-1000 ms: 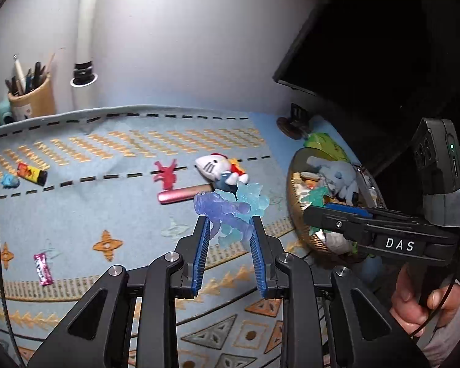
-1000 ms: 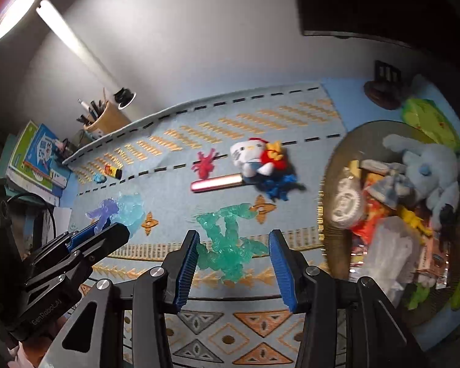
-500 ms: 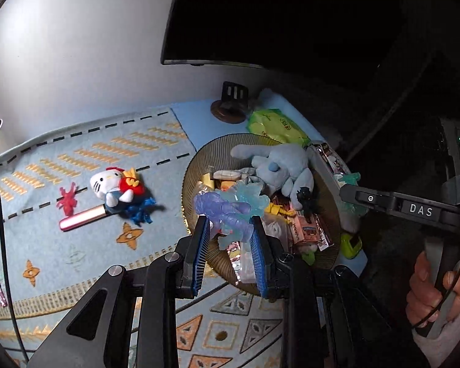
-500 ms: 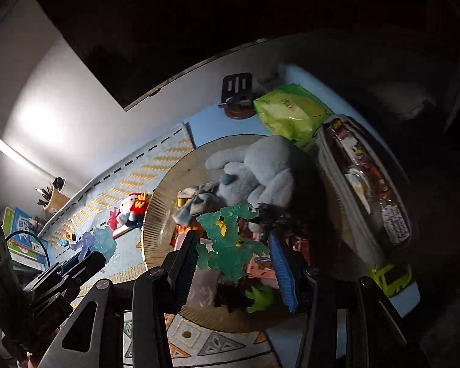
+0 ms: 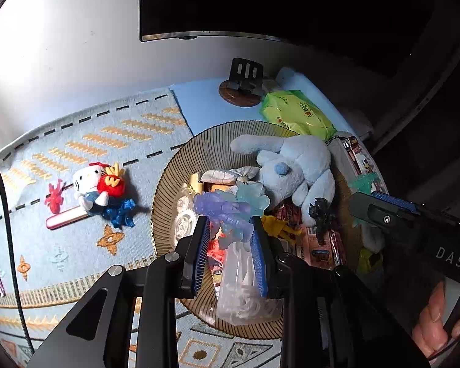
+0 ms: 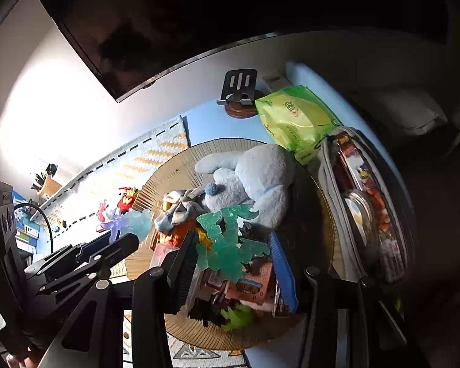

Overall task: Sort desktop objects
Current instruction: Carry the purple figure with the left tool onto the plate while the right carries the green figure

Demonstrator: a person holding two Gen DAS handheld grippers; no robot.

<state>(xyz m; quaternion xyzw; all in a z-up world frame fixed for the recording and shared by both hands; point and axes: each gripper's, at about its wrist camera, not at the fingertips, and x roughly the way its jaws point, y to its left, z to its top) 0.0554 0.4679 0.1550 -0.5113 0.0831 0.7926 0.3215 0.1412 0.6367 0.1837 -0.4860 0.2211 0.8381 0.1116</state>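
Grippers both loaded above the basket (image 5: 168,184) at the desk's right end. Left gripper (image 5: 230,239) clamps a purple-and-blue figure (image 5: 230,205); right gripper (image 6: 233,254) clamps a green figure (image 6: 230,239). Basket already heaped: plush (image 5: 294,165), snack packs, gear toy. Risk: a figure dropped on the plush may bounce or slide over the rim; spiky limbs may snag a pad on release.

Translucent, glossy purple-and-blue plastic figures (image 5: 230,211) – a translucent green plastic figure (image 6: 230,242); fuzzy pale-blue plush rabbit (image 5: 297,168); ribbed, matt round tan tray (image 5: 181,165); woven blue patterned cloth mat (image 5: 76,141).
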